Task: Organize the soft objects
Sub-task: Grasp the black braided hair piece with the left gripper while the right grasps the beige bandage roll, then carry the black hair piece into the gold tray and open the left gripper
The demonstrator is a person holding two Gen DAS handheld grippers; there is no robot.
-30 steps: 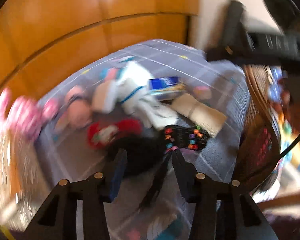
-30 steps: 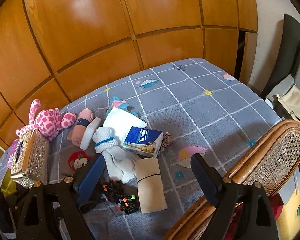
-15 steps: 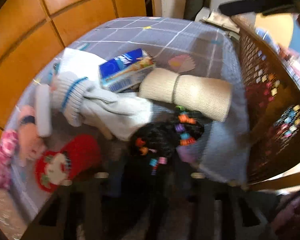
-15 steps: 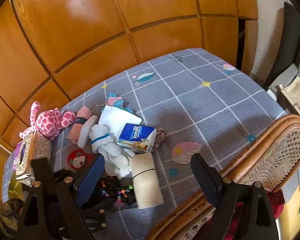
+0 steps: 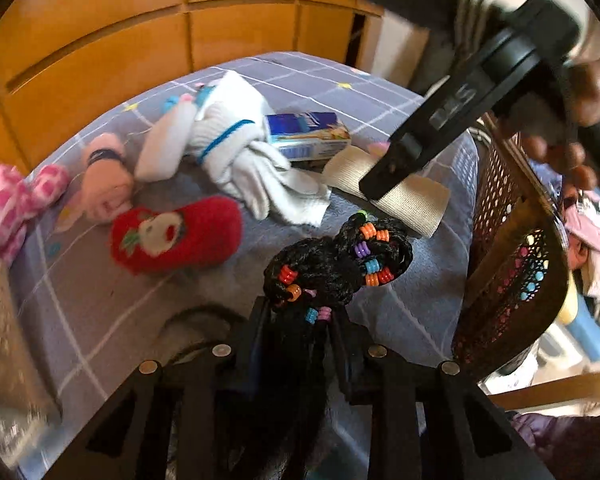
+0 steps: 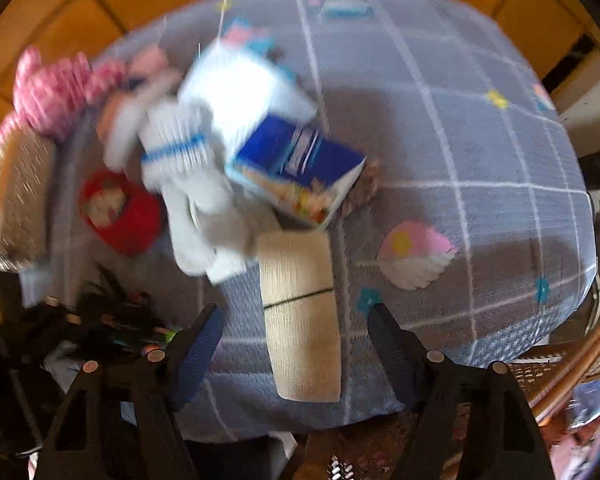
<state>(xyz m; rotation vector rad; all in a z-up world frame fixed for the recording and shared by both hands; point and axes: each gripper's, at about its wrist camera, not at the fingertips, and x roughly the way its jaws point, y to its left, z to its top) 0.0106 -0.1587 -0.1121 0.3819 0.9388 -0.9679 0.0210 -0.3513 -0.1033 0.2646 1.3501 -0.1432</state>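
Tongs worked together: my left gripper (image 5: 298,320) clamped the beaded black braid (image 5: 336,264), my right gripper (image 6: 294,330) was closing, untouched, around the beige roll (image 6: 300,312) at twelve o'clock; next, pinch it.

Bare cloth (image 6: 440,152) right of the blue box (image 6: 300,160); toys crowd left.

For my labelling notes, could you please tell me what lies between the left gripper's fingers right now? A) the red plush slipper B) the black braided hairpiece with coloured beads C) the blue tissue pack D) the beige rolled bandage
B: the left gripper has the black braided hairpiece between its fingers.
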